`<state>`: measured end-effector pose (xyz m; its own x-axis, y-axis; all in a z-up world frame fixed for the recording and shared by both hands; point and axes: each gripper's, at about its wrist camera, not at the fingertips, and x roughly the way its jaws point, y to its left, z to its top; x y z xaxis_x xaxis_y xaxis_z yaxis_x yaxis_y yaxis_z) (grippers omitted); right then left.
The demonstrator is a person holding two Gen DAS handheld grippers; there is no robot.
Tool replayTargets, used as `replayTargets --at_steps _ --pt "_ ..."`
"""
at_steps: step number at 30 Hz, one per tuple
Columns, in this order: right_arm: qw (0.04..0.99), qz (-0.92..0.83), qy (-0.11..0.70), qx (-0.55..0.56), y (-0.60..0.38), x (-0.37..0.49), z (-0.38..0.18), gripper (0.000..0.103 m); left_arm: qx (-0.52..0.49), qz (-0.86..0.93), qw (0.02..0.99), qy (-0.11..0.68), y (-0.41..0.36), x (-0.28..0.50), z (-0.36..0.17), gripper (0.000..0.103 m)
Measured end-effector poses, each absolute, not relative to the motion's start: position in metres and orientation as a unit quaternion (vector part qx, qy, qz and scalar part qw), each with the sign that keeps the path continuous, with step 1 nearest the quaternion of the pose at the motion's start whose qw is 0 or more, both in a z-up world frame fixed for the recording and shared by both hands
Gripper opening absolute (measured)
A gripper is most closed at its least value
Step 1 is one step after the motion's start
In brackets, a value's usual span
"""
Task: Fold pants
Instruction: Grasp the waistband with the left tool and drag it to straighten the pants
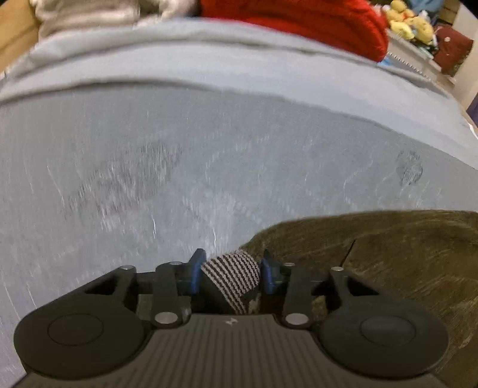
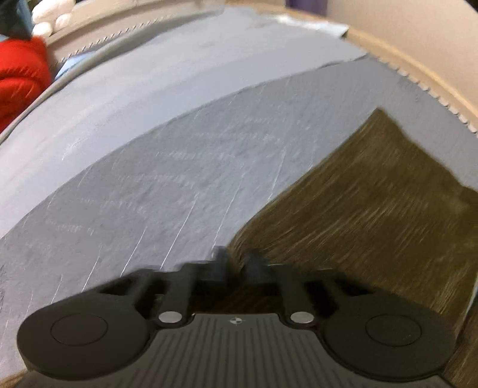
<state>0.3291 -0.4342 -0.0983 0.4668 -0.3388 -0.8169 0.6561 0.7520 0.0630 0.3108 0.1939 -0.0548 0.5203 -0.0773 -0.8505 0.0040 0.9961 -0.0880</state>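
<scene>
The pants (image 1: 388, 256) are dark olive-brown and lie on a grey mat (image 1: 209, 167), spreading to the right in the left wrist view. My left gripper (image 1: 231, 270) is shut on the pants' striped black-and-white waistband (image 1: 233, 274), held between the blue pads (image 1: 197, 268). In the right wrist view the pants (image 2: 373, 209) stretch from the jaws toward the far right. My right gripper (image 2: 237, 262) is shut on the near edge of the olive cloth. Both views are blurred by motion.
The scratched grey mat (image 2: 179, 185) lies on a blue-grey cloth (image 1: 239, 68). A red garment (image 1: 298, 21) and a grey one (image 1: 89, 15) lie at the far edge. Yellow plush toys (image 1: 409, 24) sit at the far right. A tan edge (image 2: 418, 65) borders the right.
</scene>
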Motion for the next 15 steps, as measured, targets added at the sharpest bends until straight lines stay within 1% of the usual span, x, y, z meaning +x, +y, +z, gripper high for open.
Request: replayTargets --at_steps 1,2,3,4,5,6,8,9,10,11,13,15 --pt "0.841 -0.305 0.386 0.225 -0.442 0.324 -0.091 0.006 -0.042 -0.027 0.878 0.476 0.195 0.31 -0.05 0.04" --pt "0.857 -0.303 0.329 0.255 -0.448 0.317 -0.08 0.005 -0.047 -0.031 0.883 0.466 0.195 0.311 -0.048 0.04" --pt "0.878 -0.297 0.27 0.262 -0.451 0.311 -0.069 0.005 -0.046 -0.034 0.889 0.454 0.193 0.311 -0.046 0.04" --pt "0.892 -0.284 0.234 0.261 -0.454 0.308 -0.062 0.005 -0.038 -0.032 0.895 0.443 0.191 0.309 -0.043 0.04" --pt "0.899 -0.264 0.229 0.263 -0.457 0.312 -0.061 0.006 -0.029 -0.026 0.898 0.439 0.188 0.311 -0.041 0.04" --pt "0.896 -0.252 0.25 0.268 -0.46 0.317 -0.066 0.007 -0.026 -0.017 0.898 0.439 0.188 0.313 -0.041 0.04" --pt "0.868 -0.246 0.318 0.29 -0.468 0.325 -0.084 0.023 -0.045 -0.011 0.895 0.445 0.193 0.321 -0.048 0.04" --pt "0.857 -0.249 0.34 0.295 -0.471 0.324 -0.092 0.028 -0.047 -0.005 0.893 0.447 0.193 0.323 -0.05 0.04" --pt "0.853 -0.253 0.347 0.296 -0.473 0.32 -0.095 0.036 -0.044 0.001 0.893 0.449 0.193 0.322 -0.05 0.04" --pt "0.852 -0.257 0.348 0.294 -0.476 0.315 -0.094 0.039 -0.041 0.006 0.892 0.451 0.192 0.322 -0.051 0.04" --pt "0.853 -0.26 0.345 0.291 -0.485 0.308 -0.088 0.043 -0.039 0.017 0.89 0.455 0.191 0.326 -0.053 0.04" --pt "0.854 -0.267 0.332 0.299 -0.498 0.296 -0.079 0.045 -0.04 0.036 0.891 0.451 0.195 0.328 -0.052 0.037"
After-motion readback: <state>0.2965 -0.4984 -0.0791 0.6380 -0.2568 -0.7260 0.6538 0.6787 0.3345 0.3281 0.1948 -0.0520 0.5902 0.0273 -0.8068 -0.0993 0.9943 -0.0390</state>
